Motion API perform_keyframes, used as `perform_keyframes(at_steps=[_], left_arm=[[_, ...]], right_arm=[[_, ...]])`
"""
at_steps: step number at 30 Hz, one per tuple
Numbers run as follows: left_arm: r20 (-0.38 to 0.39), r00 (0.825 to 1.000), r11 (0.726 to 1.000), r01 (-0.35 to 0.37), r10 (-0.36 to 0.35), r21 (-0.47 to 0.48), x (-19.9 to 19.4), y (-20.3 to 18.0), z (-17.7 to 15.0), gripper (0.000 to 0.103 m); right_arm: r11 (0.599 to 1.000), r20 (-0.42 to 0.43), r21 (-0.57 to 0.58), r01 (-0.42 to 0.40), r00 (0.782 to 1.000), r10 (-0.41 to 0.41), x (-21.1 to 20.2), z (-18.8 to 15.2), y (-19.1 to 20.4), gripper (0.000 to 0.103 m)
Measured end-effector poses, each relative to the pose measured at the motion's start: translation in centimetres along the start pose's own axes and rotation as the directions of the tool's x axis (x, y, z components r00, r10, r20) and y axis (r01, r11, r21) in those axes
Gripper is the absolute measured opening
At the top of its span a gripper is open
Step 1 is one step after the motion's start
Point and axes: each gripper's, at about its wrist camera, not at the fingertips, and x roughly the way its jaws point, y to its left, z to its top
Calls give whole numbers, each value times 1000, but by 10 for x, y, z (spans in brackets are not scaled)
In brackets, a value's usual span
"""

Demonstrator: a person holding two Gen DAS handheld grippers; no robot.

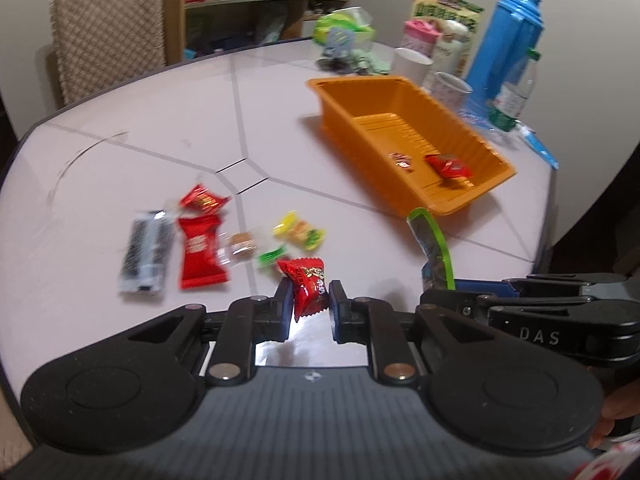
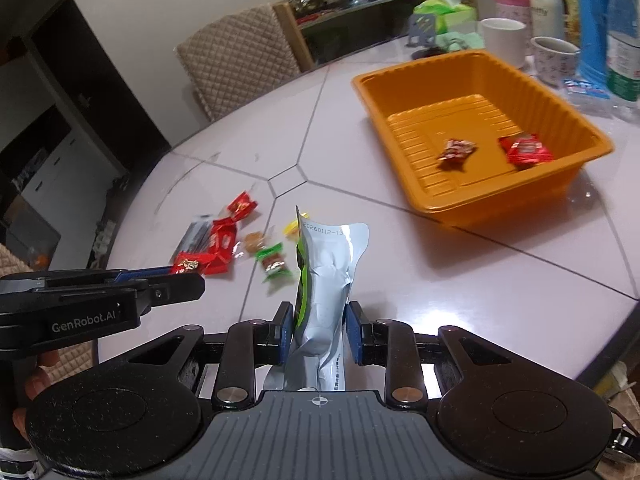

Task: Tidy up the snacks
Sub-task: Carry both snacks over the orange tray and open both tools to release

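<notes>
The left gripper (image 1: 309,304) is clamped on a small red candy packet (image 1: 307,288) with yellow print, pinched upright between its blue pads. The right gripper (image 2: 318,330) grips a taller silver pouch (image 2: 326,280) with a green edge and a printed date near its top — the pouch stands upright between the fingers.

From the left wrist view, loose snacks lie on the table (image 1: 120,168) at about 10 to 12 o'clock of the fingers: a larger red packet (image 1: 202,252), a dark striped bar (image 1: 146,250) just beside it, another red candy (image 1: 202,200), a brown sweet (image 1: 240,246), a green one (image 1: 270,257) and a yellow-green one (image 1: 300,232).

The orange tray (image 1: 460,204) sits at 1 o'clock, well apart from the pile, holding two red-wrapped candies (image 1: 446,166). Bare tabletop lies between pile and tray — bottles and cups crowd the tray's far side, near the table edge.
</notes>
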Motion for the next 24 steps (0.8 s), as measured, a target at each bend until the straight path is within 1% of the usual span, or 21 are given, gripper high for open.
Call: perform_keyframes(at_steps=[5, 11, 17, 24], left_arm=[[13, 999, 999, 34, -34, 32, 7, -26, 12, 16], [30, 997, 996, 72, -74, 51, 22, -55, 32, 16], [51, 995, 994, 83, -87, 68, 40, -79, 57, 16], [60, 995, 994, 77, -81, 78, 63, -100, 80, 16]], right_arm=[[999, 38, 23, 23, 999, -24, -20, 8, -22, 29], [998, 82, 49, 42, 996, -46, -38, 26, -50, 29], [998, 123, 54, 35, 992, -41, -46, 50, -74, 29], [999, 138, 47, 22, 990, -28, -39, 80, -95, 29]])
